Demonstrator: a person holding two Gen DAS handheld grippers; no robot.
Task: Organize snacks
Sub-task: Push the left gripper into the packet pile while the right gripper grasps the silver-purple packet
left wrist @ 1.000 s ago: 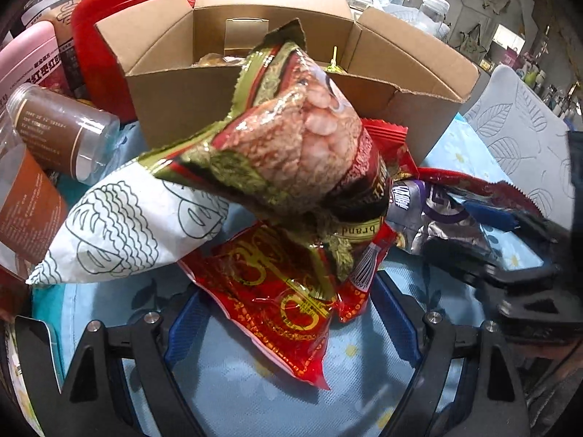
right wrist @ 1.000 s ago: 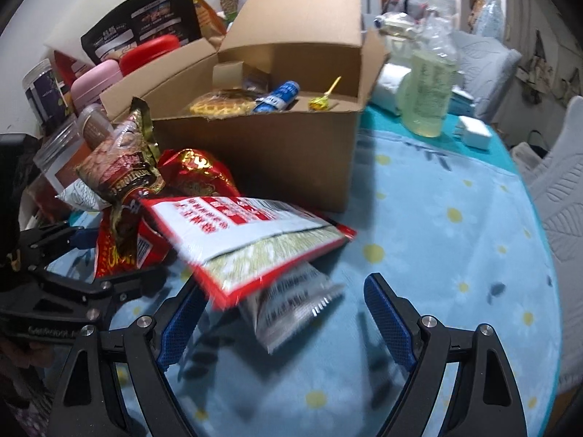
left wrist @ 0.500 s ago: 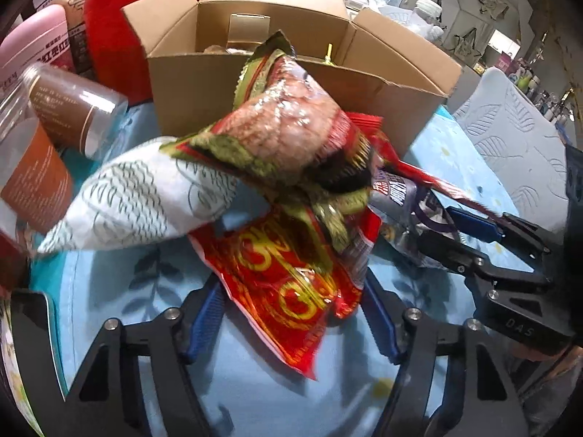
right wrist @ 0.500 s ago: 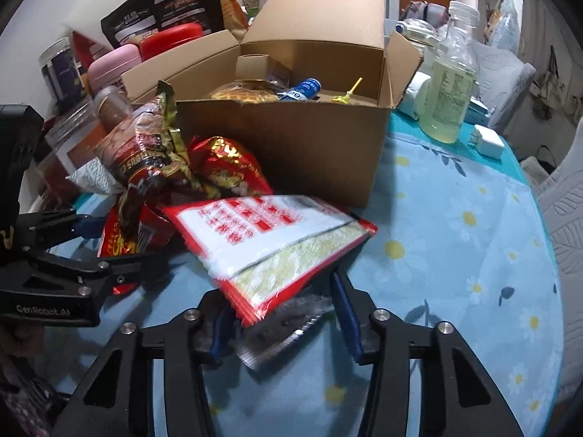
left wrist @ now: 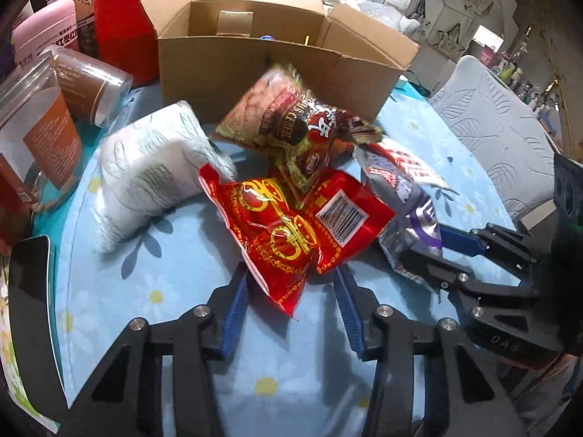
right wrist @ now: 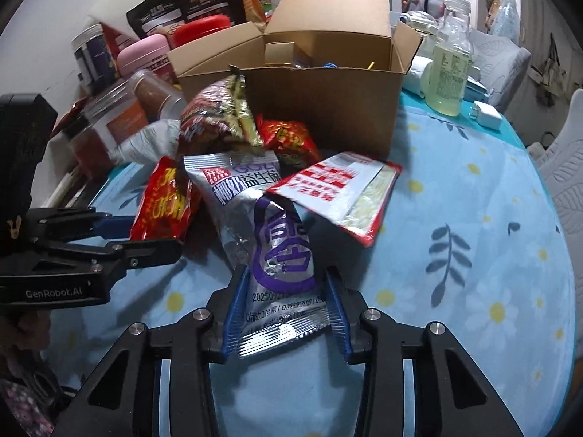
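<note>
A pile of snack bags lies on the blue flowered tablecloth in front of an open cardboard box [left wrist: 262,69] [right wrist: 328,109]. My left gripper [left wrist: 291,291] is part closed around the lower end of a red and gold bag [left wrist: 288,229], which also shows in the right wrist view [right wrist: 164,204]. My right gripper [right wrist: 286,295] is closed on a silver and purple bag [right wrist: 280,255], seen from the left wrist view [left wrist: 411,215] too. A brown and green bag [left wrist: 291,123] rests on the pile. A red and white bag [right wrist: 342,189] and a white bag [left wrist: 153,171] lie beside it.
Clear jars [left wrist: 62,105], a pink tub [left wrist: 43,36] and a red tub [left wrist: 127,22] stand left of the box. A clear bottle [right wrist: 448,69] and a white charger [right wrist: 486,113] stand right of it. A black phone [left wrist: 32,291] lies at the left edge. A chair back [left wrist: 492,127] is behind.
Both grippers have pulled back and lowered; the snack bags have dropped onto the table. The right gripper has closed on the silver and purple bag. The left jaws have narrowed around the red bag.
</note>
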